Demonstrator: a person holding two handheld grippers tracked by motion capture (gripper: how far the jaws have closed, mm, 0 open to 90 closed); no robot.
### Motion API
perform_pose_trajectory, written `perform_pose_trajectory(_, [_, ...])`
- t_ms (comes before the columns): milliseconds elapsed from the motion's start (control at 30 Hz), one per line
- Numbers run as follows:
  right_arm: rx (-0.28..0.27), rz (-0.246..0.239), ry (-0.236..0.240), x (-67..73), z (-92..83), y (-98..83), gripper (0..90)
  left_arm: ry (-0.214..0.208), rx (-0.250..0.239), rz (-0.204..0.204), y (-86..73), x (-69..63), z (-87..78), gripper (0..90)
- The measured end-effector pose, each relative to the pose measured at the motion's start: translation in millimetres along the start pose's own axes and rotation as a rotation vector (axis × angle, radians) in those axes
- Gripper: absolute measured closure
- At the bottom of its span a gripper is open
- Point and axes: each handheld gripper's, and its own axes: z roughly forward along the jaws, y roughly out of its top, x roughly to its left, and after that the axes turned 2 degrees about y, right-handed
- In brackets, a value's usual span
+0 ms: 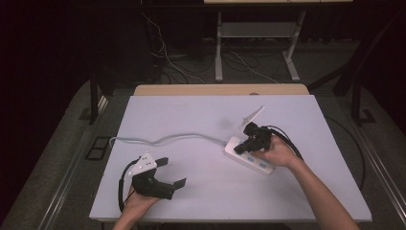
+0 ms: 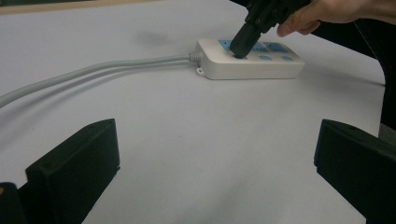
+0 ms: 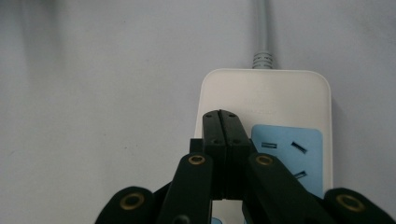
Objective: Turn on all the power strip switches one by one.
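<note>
The right gripper [image 1: 245, 145] is being held with its jaws pressed together, tips touching the white power strip [image 1: 249, 155] lying right of the table's [image 1: 191, 110] centre, while the left gripper [image 1: 171, 172] is being held spread wide, empty, near the front edge

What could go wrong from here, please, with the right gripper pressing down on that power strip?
1. The right gripper, jaws shut, bears on the power strip near its cord end; the far end might lift or the strip skid on the smooth white table.
2. The left gripper is open and well apart, so nothing steadies the strip.
3. The tip sits beside a blue socket and could slip into it.
</note>
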Motion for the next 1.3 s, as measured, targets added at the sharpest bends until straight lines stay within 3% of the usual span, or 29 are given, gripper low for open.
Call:
perform_pose_trajectory(733, [-0.004, 0.034, -0.003, -1.8, -4.0, -1.3, 89.8, 0.002, -0.003, -0.005, -0.2, 2.0, -1.1, 0.0])
perform_pose_trajectory(1067, [-0.070, 0.053, -0.020, -1.3, -22.1, -4.6, 89.6, -0.001, -0.004, -0.005, 0.1, 1.4, -0.9, 0.0])
perform_pose_trajectory(1200, [-0.103, 0.066, -0.038, -0.4, -33.5, -8.3, 83.3, -0.003, -0.005, -0.002, 0.3, 1.0, -0.8, 0.0])
perform_pose_trajectory(1300, [-0.127, 0.086, -0.064, 1.2, -40.4, -12.9, 73.0, -0.005, -0.008, -0.006, 0.5, 0.6, -0.5, 0.0])
